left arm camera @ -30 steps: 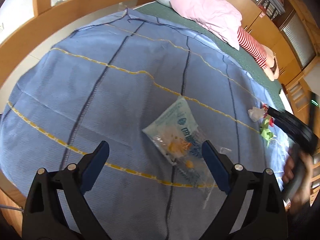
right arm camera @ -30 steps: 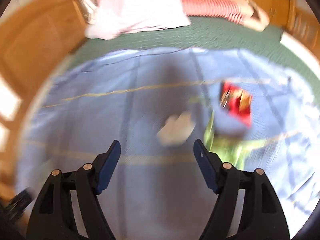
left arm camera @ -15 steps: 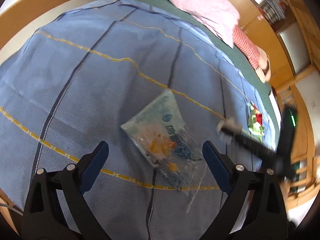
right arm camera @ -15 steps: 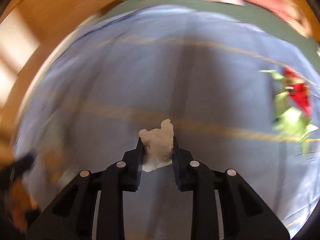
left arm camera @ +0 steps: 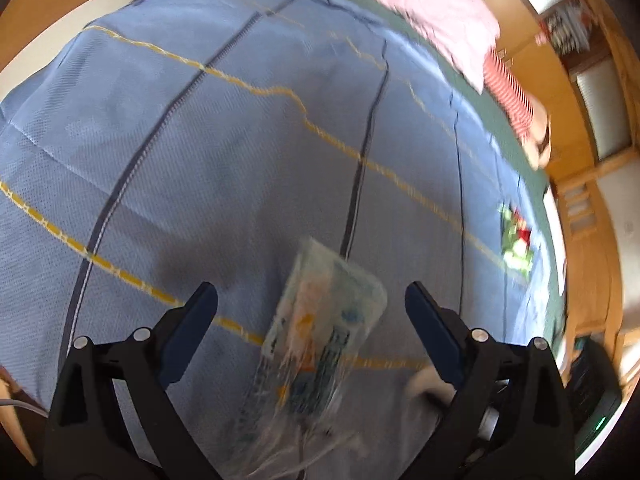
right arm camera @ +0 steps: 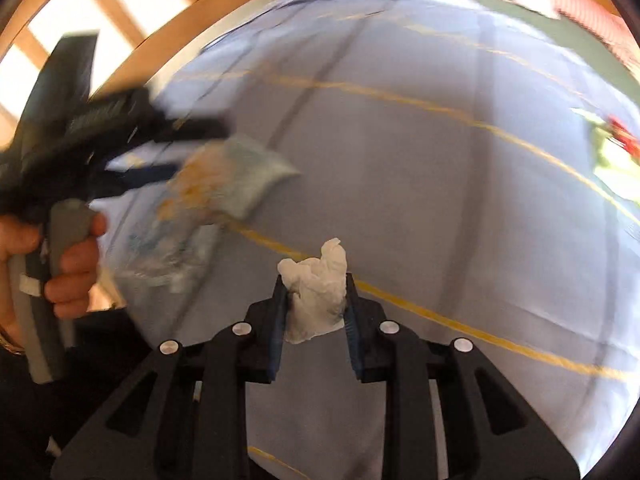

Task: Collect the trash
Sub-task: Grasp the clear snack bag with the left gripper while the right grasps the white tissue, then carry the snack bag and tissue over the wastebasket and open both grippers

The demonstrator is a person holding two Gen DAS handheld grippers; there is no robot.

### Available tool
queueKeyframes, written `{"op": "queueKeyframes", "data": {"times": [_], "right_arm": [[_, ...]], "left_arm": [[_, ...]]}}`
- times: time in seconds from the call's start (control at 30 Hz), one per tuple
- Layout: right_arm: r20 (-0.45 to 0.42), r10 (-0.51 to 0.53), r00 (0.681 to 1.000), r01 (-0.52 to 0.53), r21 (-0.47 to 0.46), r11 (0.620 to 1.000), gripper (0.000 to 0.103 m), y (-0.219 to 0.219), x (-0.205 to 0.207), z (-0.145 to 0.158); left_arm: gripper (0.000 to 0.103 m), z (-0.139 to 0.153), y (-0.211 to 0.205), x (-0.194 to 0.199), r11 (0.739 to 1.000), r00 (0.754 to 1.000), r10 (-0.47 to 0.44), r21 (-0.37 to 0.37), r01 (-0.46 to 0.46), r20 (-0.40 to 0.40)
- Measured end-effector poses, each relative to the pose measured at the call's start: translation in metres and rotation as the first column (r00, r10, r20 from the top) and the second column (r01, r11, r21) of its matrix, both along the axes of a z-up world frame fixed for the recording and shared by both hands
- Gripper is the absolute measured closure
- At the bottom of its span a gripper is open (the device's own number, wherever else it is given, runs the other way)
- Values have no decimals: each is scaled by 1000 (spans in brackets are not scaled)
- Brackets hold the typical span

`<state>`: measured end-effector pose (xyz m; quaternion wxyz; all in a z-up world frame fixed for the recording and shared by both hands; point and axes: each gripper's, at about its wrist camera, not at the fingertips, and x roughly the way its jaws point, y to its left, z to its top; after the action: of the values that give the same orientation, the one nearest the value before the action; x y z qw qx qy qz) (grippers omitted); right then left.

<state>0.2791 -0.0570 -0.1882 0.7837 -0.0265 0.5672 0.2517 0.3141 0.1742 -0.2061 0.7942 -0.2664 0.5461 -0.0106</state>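
Observation:
A clear plastic wrapper with blue and orange print (left arm camera: 320,328) lies on the blue quilt (left arm camera: 224,152), between the spread jaws of my open left gripper (left arm camera: 312,304). The wrapper also shows blurred in the right wrist view (right arm camera: 216,192), with the left gripper (right arm camera: 132,152) over it. My right gripper (right arm camera: 316,300) is shut on a crumpled white tissue (right arm camera: 316,288) and holds it above the quilt (right arm camera: 440,200). Red and green wrappers (left arm camera: 516,240) lie at the quilt's far right; they also show in the right wrist view (right arm camera: 616,144).
A pink pillow (left arm camera: 432,12) and a red-striped item (left arm camera: 512,96) lie on the green sheet (left arm camera: 520,156) beyond the quilt. A wooden bed frame (left arm camera: 52,4) curves along the left. Wooden cupboards (left arm camera: 568,104) stand at the right.
My right gripper closed on the white tissue, lifted it and swung left toward the plastic wrapper. My left gripper moved in over the wrapper, jaws still open.

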Motion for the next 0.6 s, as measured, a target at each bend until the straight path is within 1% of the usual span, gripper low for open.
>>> {"op": "queueKeyframes", "data": {"times": [0.1,0.17,0.23,0.27,0.3,0.33,0.4,0.43,0.5,0.6], "right_arm": [[-3,-125,992,125,67,990,76,-38,-9,11],[9,-187,982,186,85,979,76,-53,-21,18],[27,-234,972,231,88,969,76,-62,-33,25],[38,-255,966,251,85,964,76,-65,-37,27],[47,-268,962,264,83,961,76,-66,-41,30],[54,-277,959,272,82,959,76,-69,-40,34],[86,-303,949,298,67,952,76,-69,-45,40],[99,-315,944,310,60,949,76,-67,-43,37],[137,-345,928,343,43,938,76,-70,-48,43],[204,-369,907,375,11,927,76,-73,-57,54]], "left_arm": [[9,1,-13,-8,995,996,-88,42,89,-22],[9,-1,-25,-15,985,989,-142,94,144,-31],[20,-4,-37,-20,971,981,-189,144,193,-39],[33,-7,-43,-22,959,974,-218,172,224,-51],[42,-10,-49,-23,947,967,-245,199,253,-67],[42,-11,-53,-25,935,963,-260,230,269,-69],[65,-9,-58,-27,917,960,-276,284,279,-54],[67,-7,-58,-28,914,958,-282,292,282,-44],[74,0,-55,-31,922,961,-277,279,269,-10],[75,16,-49,-37,936,962,-265,258,241,64]]}}
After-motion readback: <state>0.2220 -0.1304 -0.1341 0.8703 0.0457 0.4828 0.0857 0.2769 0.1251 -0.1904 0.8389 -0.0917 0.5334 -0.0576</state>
